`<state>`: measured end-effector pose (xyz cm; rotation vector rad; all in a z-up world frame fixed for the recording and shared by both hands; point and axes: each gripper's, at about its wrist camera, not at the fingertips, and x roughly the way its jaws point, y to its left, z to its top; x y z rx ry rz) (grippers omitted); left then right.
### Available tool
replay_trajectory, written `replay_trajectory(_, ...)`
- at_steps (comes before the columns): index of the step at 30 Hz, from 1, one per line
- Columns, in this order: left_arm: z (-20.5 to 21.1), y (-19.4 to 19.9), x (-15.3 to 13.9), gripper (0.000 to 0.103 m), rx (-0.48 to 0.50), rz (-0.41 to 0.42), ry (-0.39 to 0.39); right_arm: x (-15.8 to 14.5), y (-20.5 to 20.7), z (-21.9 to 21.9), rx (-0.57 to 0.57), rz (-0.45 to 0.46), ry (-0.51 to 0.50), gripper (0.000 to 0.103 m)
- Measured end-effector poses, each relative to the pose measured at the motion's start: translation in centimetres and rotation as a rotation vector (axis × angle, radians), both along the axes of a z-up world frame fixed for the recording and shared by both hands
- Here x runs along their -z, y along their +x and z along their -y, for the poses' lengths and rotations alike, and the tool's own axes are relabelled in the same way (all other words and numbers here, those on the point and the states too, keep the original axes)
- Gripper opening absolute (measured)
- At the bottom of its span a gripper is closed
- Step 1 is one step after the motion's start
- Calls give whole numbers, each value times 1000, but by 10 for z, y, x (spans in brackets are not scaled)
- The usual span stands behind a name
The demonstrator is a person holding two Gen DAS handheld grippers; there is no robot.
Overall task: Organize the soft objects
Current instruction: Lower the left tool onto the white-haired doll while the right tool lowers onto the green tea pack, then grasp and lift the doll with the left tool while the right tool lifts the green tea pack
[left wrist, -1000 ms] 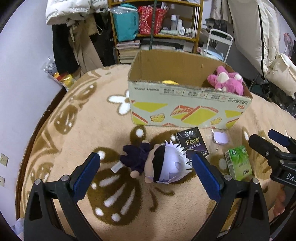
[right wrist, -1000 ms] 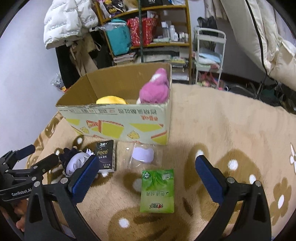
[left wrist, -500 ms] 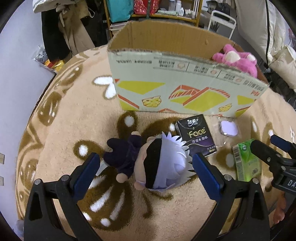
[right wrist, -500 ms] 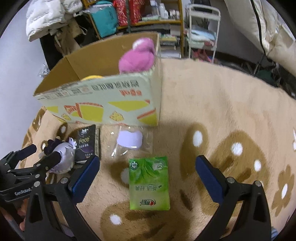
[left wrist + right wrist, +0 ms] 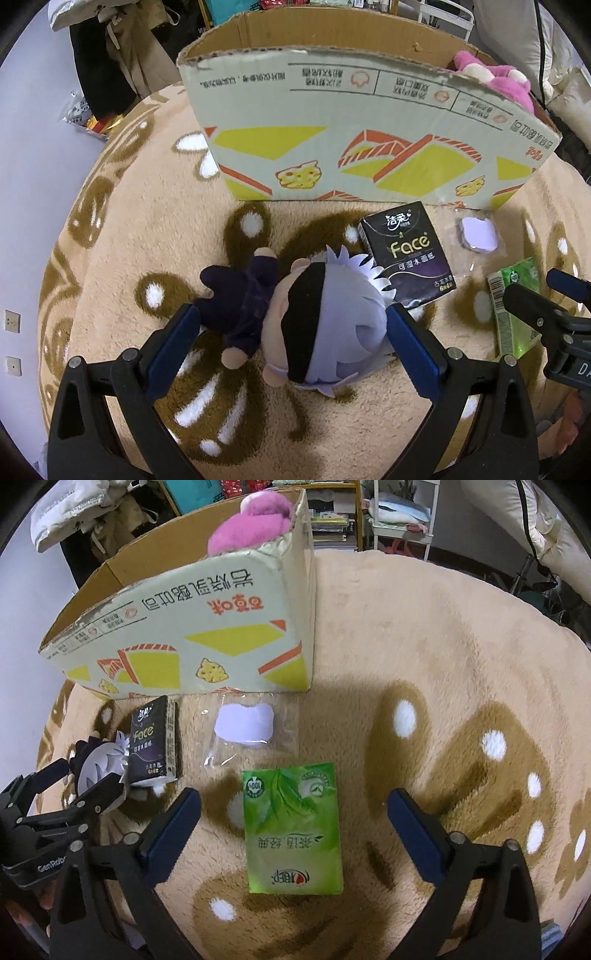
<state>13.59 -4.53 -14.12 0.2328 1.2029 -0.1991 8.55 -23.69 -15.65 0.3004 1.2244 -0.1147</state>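
Beige rug (image 5: 147, 229) underneath, brown-patterned. Plush doll (image 5: 295, 325) flat on it just before the near wall of cardboard box (image 5: 332, 140), long axis crosswise: dark legs left, white-haired head right, spikes touching black tissue pack (image 5: 406, 254). Left gripper (image 5: 291, 347) spread wide, jaws flanking doll, apart from it. Right gripper (image 5: 293, 827) likewise released, straddling green tissue pack (image 5: 291, 827), long axis pointing toward box. Clear pouch (image 5: 245, 725) between. Pink plush (image 5: 251, 531) inside the box's right corner.
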Motion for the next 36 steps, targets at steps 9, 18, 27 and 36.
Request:
replay_trajectory(9, 4, -3, 3, 95, 17, 12, 22, 13, 2, -2, -6, -55, 22, 58)
replay_trajectory(18, 9, -13, -4, 70, 39, 13, -14, 8, 3, 10, 8, -38, 42, 57)
replay_trajectory(27, 6, -17, -11, 66, 28, 15, -34, -7, 3, 9, -17, 20, 31, 56)
replay_trajectory(36, 0, -24, -19, 55, 24, 29, -60, -43, -5, 3, -39, 203, -2, 55)
